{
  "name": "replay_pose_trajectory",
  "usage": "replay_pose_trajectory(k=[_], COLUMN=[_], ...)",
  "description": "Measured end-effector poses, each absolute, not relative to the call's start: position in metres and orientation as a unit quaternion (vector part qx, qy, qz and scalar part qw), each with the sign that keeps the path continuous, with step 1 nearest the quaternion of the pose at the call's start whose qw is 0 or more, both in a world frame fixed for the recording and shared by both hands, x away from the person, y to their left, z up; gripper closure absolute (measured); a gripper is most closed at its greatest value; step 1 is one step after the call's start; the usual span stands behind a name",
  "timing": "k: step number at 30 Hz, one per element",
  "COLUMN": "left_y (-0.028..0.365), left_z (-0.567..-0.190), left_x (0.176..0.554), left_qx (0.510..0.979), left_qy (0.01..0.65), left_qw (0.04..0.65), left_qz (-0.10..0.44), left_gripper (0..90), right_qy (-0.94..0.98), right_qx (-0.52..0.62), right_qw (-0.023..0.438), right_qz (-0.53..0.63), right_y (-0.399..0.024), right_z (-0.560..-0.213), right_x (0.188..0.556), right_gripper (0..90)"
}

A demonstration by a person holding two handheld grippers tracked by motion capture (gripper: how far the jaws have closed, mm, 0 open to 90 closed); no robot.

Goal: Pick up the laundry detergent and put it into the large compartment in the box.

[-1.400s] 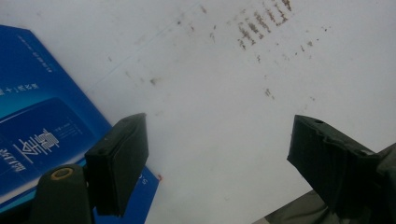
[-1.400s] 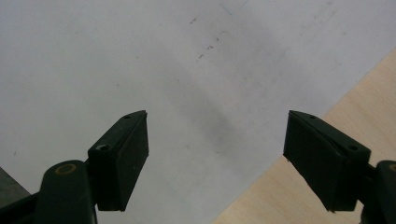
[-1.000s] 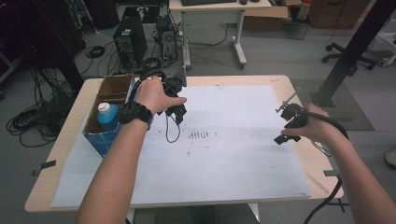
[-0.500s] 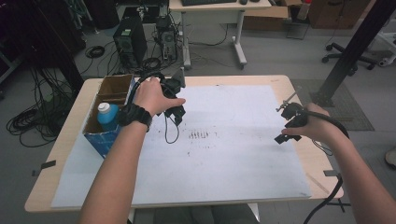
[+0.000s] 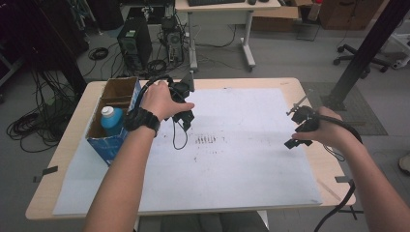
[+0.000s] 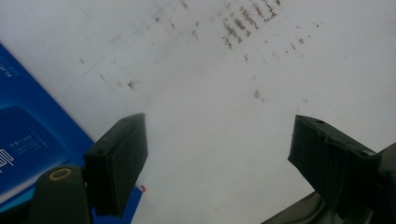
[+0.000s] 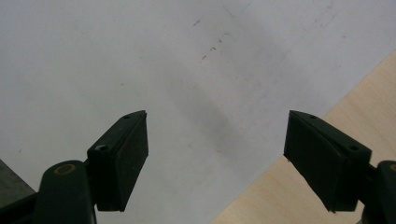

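Blue bottle (image 5: 112,119) upright in box (image 5: 118,89), untouched; left gripper (image 5: 183,112) just beside, right gripper (image 5: 300,129) well apart, fingers of both spread, empty. Best approached from above, gripped at cap.

Almost nothing changed: the left gripper (image 5: 183,108) crept very slightly toward the near side of the tabletop (image 5: 290,87), beside the blue box (image 5: 109,140).

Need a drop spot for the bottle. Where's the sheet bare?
Bare: the sheet between the smudge marks and the near edge, and the stretch between the marks and the right tongs. Crowded: left side, with the box, bottle and left tongs.
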State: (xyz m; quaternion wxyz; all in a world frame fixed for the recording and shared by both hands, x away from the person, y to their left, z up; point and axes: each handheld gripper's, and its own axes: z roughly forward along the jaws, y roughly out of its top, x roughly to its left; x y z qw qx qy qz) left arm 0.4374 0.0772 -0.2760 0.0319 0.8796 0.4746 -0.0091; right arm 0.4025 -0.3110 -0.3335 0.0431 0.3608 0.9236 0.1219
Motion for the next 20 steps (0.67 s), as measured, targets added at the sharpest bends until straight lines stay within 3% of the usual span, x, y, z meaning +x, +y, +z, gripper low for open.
replay_pose_trajectory(k=[20], left_y=[0.0768], left_z=[-0.2798], left_x=[0.4369], left_qx=[0.878], left_qy=[0.478], left_qw=[0.029], left_qz=[-0.013], left_gripper=[19.6], right_qy=[0.923], right_qx=[0.363], right_qw=[0.041], right_qz=[0.123], right_y=[-0.3129], right_z=[-0.3361], right_x=[0.4012], right_gripper=[22.0])
